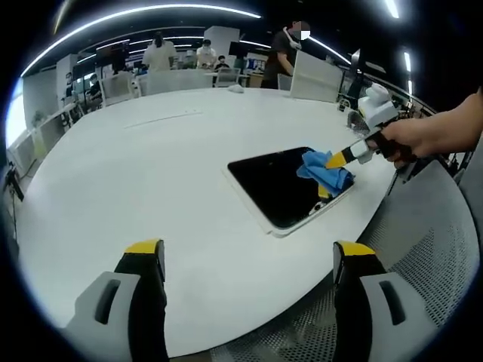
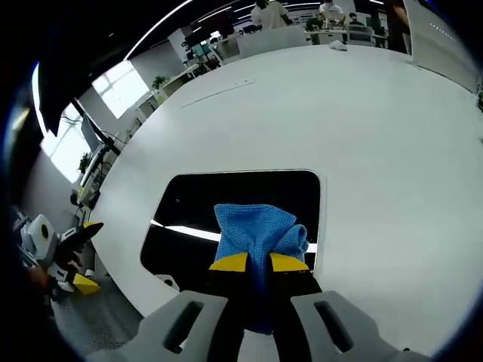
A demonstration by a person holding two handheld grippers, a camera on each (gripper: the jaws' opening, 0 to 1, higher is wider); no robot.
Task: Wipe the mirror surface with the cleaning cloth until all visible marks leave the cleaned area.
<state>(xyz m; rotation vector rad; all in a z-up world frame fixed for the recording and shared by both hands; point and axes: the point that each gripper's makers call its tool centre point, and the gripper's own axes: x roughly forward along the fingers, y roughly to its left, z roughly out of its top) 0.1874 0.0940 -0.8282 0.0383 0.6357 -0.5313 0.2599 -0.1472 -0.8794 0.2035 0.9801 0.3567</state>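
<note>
A dark rectangular mirror (image 1: 276, 183) with a white frame lies flat on the white table (image 1: 136, 173) near its front edge. A blue cleaning cloth (image 1: 324, 170) rests on the mirror's right part. My right gripper (image 1: 337, 158), held by a hand, is shut on the cloth and presses it to the glass. In the right gripper view the cloth (image 2: 259, 232) is bunched between the yellow-tipped jaws of my right gripper (image 2: 258, 263), over the mirror (image 2: 196, 207). My left gripper (image 1: 249, 253) stands open above the table's near edge, well short of the mirror, and shows as a small shape (image 2: 79, 256) at the left.
A grey perforated chair (image 1: 423, 256) stands by the table's front edge on the right. Several people (image 1: 158, 53) and desks are far behind the table. A white upright board (image 1: 315, 75) sits at the far right of the table. Bare table stretches to the left.
</note>
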